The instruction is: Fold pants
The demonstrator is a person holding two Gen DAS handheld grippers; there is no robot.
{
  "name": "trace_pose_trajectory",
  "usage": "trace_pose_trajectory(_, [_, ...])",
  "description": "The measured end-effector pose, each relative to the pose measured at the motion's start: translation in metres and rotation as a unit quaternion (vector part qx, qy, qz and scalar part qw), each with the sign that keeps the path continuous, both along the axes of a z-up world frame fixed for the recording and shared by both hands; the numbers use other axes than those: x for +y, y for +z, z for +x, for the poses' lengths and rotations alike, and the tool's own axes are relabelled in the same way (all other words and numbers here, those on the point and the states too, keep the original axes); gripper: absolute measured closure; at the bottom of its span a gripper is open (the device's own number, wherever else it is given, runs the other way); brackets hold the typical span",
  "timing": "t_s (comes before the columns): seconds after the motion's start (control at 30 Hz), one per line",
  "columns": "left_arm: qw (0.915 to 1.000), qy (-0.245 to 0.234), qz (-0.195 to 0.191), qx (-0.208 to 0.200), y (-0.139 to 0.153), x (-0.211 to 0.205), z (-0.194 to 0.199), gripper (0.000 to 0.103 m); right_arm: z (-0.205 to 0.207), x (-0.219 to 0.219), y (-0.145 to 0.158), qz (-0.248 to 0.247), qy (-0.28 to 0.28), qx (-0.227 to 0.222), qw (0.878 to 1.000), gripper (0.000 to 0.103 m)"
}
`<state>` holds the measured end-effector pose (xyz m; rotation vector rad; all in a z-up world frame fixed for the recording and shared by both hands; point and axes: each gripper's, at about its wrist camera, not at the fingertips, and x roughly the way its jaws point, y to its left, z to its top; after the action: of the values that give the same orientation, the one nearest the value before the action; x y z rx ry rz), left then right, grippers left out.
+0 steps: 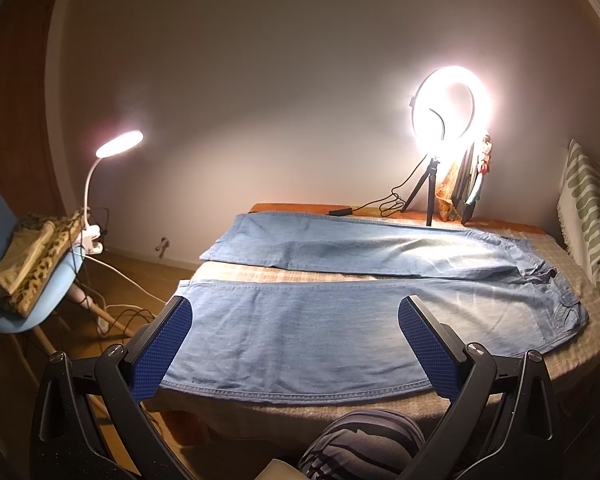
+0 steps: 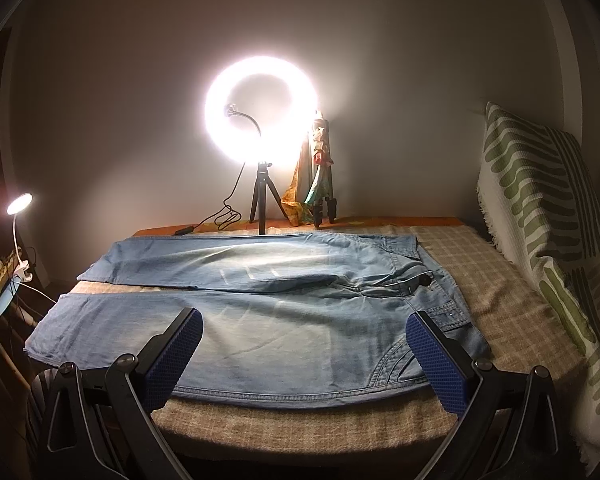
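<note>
Light blue jeans [image 1: 300,332] lie flat and unfolded on a checked beige bed cover [image 1: 260,272], legs spread apart toward the left, waist at the right. They also show in the right wrist view [image 2: 284,320]. My left gripper [image 1: 294,312] is open and empty, held above the near leg close to its hem end. My right gripper [image 2: 304,324] is open and empty, above the near leg's upper part beside the waistband and pocket [image 2: 396,364].
A lit ring light on a tripod [image 2: 262,120] stands at the bed's far edge with its cable and a second wrapped tripod [image 2: 320,176]. A striped cushion [image 2: 540,208] is at the right. A chair with folded clothes [image 1: 24,256] and a clip lamp [image 1: 118,144] stand at the left.
</note>
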<state>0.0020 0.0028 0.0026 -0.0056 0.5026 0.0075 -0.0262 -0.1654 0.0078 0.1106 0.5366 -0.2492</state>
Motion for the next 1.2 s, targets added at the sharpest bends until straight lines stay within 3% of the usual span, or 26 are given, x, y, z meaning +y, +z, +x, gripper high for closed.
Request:
trace_pose_trajectory(0.33, [0.9999, 0.004, 0.008, 0.015, -0.011, 0.006, 0.023, 0.0, 0.023, 0.001, -0.006, 0.004, 0.009, 0.007, 1.0, 0.0])
trace_pose_trajectory(0.7, [0.9988, 0.008, 0.033, 0.036, -0.029, 0.033, 0.071, 0.0, 0.079, 0.004, -0.013, 0.01, 0.036, 0.019, 0.999, 0.0])
trace_pose_trajectory(0.9, [0.9988, -0.005, 0.014, 0.048, -0.035, 0.058, 0.112, 0.0, 0.133, 0.0, -0.015, 0.007, 0.063, 0.025, 0.998, 0.0])
trace_pose_trajectory(1.2, [0.996, -0.023, 0.033, 0.08, -0.053, 0.058, 0.197, 0.001, 0.252, 0.001, -0.033, -0.011, 0.161, 0.043, 0.986, 0.0])
